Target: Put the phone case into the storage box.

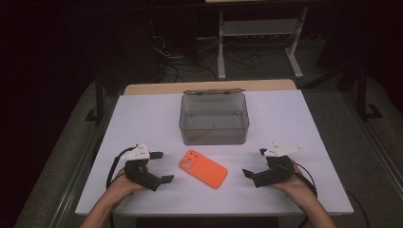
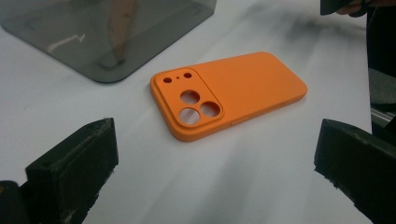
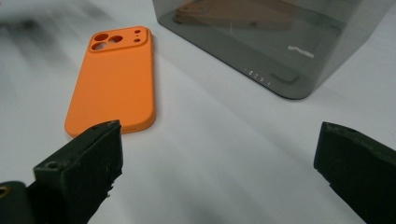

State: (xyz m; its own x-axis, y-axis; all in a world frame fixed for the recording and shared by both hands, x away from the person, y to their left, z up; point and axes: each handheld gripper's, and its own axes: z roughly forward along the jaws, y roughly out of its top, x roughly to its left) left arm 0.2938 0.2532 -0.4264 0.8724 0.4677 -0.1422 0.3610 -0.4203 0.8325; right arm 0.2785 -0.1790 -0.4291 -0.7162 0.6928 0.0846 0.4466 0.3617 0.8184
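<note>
An orange phone case (image 1: 203, 168) (image 2: 229, 94) (image 3: 114, 78) lies flat on the white table (image 1: 142, 118), camera cut-outs facing up and toward the back left. Behind it stands a smoky grey transparent box (image 1: 214, 118) (image 2: 102, 32) (image 3: 275, 37) with something orange-brown dimly visible inside. My left gripper (image 1: 161, 167) rests left of the case, jaws wide apart and nothing between them. My right gripper (image 1: 254, 164) sits right of the case, also open and empty. Both are held by hands at the table's front edge.
Beyond the table's far edge a wooden strip (image 1: 209, 87) shows, then a dark floor with cables and a white metal stand (image 1: 259, 33). Bare white table surface lies on both sides of the box.
</note>
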